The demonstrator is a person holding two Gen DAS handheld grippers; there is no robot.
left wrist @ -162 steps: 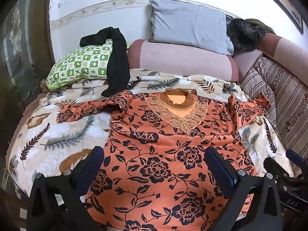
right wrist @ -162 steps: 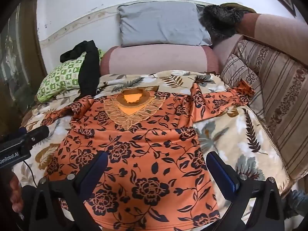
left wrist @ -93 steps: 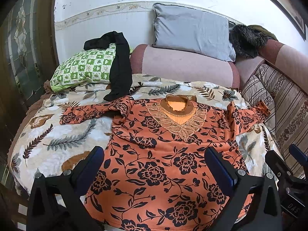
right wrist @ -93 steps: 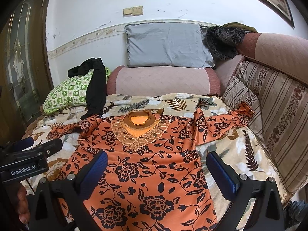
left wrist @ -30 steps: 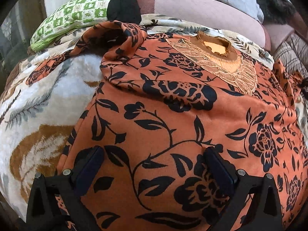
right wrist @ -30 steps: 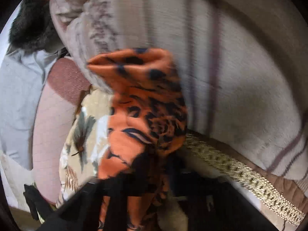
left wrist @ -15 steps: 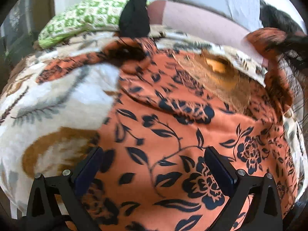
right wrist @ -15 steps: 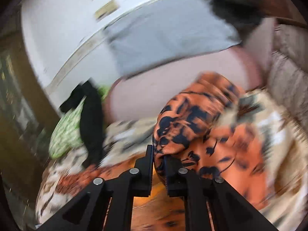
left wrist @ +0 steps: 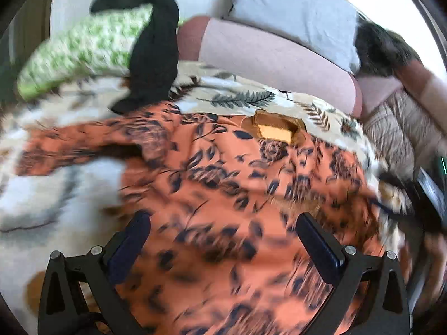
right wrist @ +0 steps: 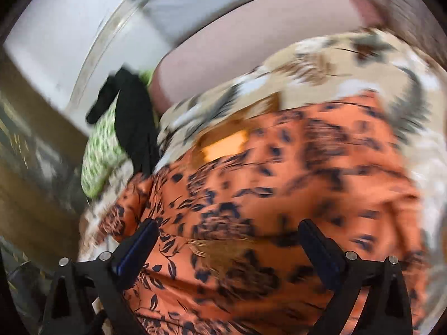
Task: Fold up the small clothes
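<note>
**A:** On the leaf-print blanket (left wrist: 240, 99), where did your orange floral top (left wrist: 223, 195) end up?

**B:** It lay spread across the blanket, neckline (left wrist: 275, 129) toward the far side, near the pink bolster (left wrist: 273, 61). One sleeve (left wrist: 83, 145) stretched out to the left over the blanket. The right side of the top lay folded in over the body, covering the front below the neckline.

**A:** And your left gripper (left wrist: 223, 240)?

**B:** You held it with its jaws spread wide above the near part of the top, nothing between the pads.

**A:** Your right gripper (right wrist: 226, 245)?

**B:** Its jaws had just been opening and stood wide apart. The top lay below them, but the pads pinched no cloth. That view was heavily blurred and tilted, so fine detail was lost.

**A:** What lay beyond the top?

**B:** A black garment (left wrist: 156, 44) was draped over the green patterned pillow (left wrist: 83, 44) at the far left, its lower end reaching the blanket just beside the top's shoulder. A grey pillow (left wrist: 293, 14) leaned behind the bolster, and something dark and furry (left wrist: 382, 47) sat at the far right.
</note>
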